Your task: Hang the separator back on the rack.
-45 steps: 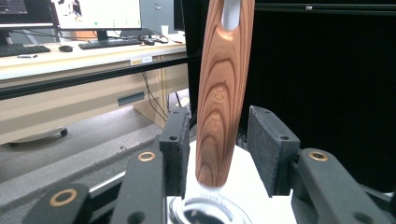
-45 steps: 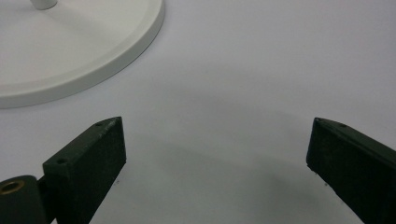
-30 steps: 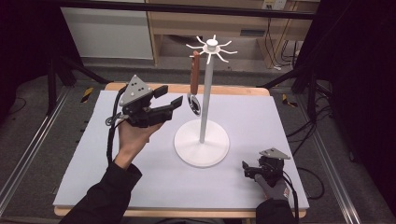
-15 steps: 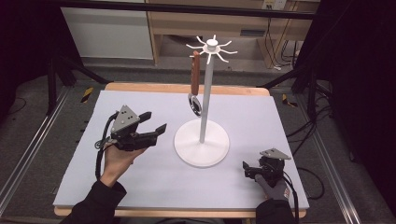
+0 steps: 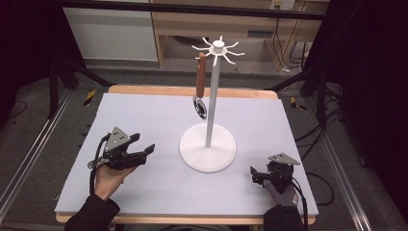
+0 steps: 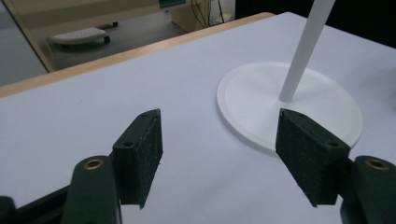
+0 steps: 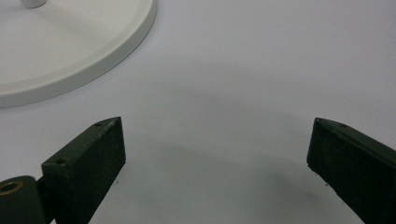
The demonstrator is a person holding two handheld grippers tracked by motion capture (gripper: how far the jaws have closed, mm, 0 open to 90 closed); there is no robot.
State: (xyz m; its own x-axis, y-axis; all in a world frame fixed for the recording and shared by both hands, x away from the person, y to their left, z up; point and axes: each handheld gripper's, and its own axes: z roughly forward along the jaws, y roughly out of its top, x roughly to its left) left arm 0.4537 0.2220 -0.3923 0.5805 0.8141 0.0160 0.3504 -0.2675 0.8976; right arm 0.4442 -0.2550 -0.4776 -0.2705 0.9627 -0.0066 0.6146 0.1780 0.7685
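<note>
A white stand with a round base rises from the middle of the table. From one of its top hooks hangs a spoon with a brown handle and a metal bowl. My left gripper sits low over the table, left of the base and apart from it. Its jaws have just been opening and stand open with nothing between them. In the left gripper view that gripper faces the base and the pole. My right gripper rests open near the front right, and in the right gripper view it is empty, with the base beyond.
A pale sheet covers the wooden table, whose far edge shows as a wood strip. Dark floor, cables and metal rails run along both sides. Shelving stands behind the table.
My left gripper has come down and back toward the person, from beside the spoon to low over the table, and its jaws have widened. The right gripper has stayed put.
</note>
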